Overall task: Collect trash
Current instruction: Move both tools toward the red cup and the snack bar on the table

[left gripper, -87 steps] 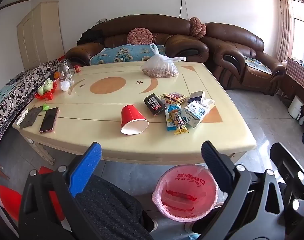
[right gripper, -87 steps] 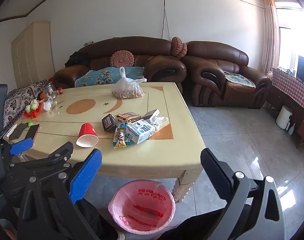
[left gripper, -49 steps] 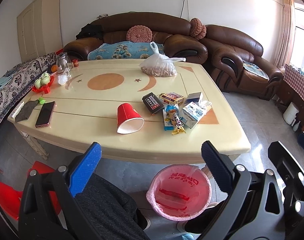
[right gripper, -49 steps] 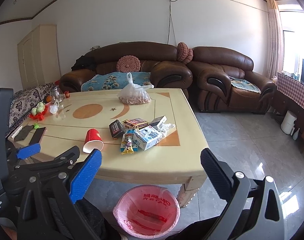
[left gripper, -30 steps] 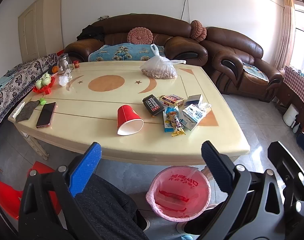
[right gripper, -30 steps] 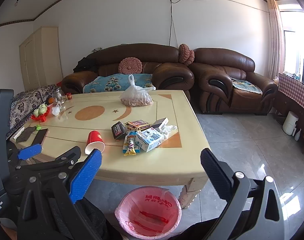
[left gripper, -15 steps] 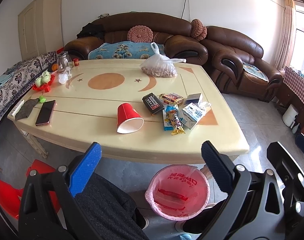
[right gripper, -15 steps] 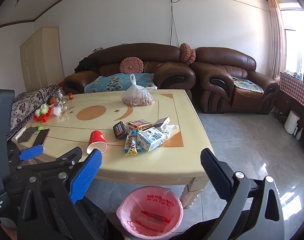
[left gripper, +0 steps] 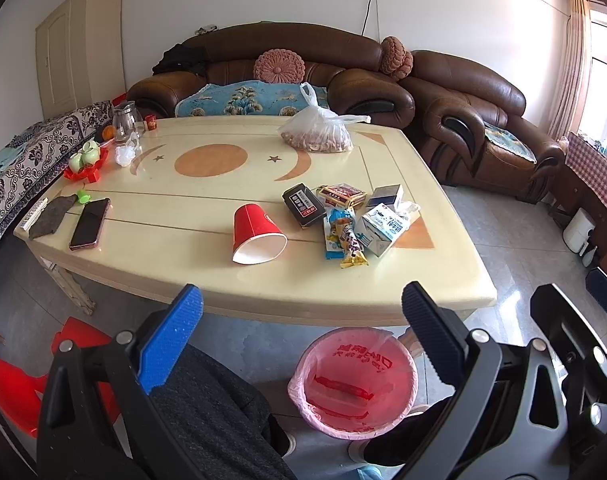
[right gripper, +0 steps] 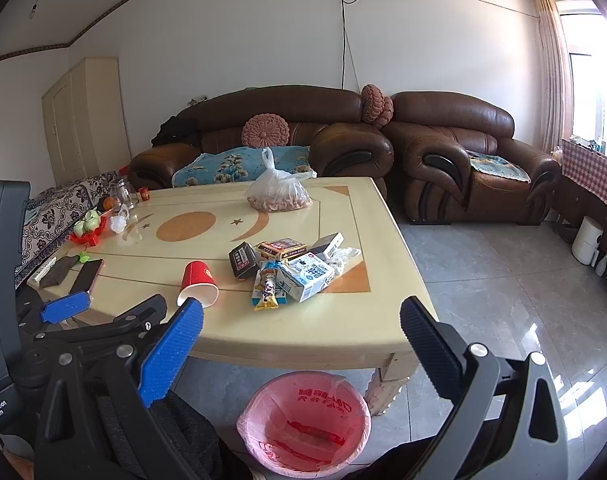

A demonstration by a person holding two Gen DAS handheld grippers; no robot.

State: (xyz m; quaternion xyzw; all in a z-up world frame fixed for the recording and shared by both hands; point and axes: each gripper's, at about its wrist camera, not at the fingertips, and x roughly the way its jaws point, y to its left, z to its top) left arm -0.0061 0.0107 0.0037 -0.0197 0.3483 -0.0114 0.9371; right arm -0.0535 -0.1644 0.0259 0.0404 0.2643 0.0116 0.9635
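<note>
A red paper cup point(left gripper: 255, 234) lies on its side on the cream table point(left gripper: 183, 248), also seen in the right wrist view point(right gripper: 197, 282). Right of it is a pile of trash: a black box point(left gripper: 303, 204), snack wrappers point(left gripper: 345, 236), a milk carton point(left gripper: 383, 228) and small boxes point(left gripper: 341, 194). A bin with a pink liner point(left gripper: 353, 382) stands on the floor below the table's near edge, also in the right wrist view point(right gripper: 305, 422). My left gripper point(left gripper: 301, 308) is open and empty, short of the table. My right gripper point(right gripper: 301, 320) is open and empty above the bin.
A phone point(left gripper: 89, 224), a grey cloth point(left gripper: 51, 216), a red fruit tray point(left gripper: 85, 160), a glass jar point(left gripper: 123, 122) and a bag of nuts point(left gripper: 317, 134) lie on the table. Brown sofas point(left gripper: 303, 76) stand behind. A red stool point(left gripper: 11, 380) is at lower left.
Both grippers have shifted slightly, the right one rising and pulling back a little. Both stay open and empty. Nothing on the table has moved.
</note>
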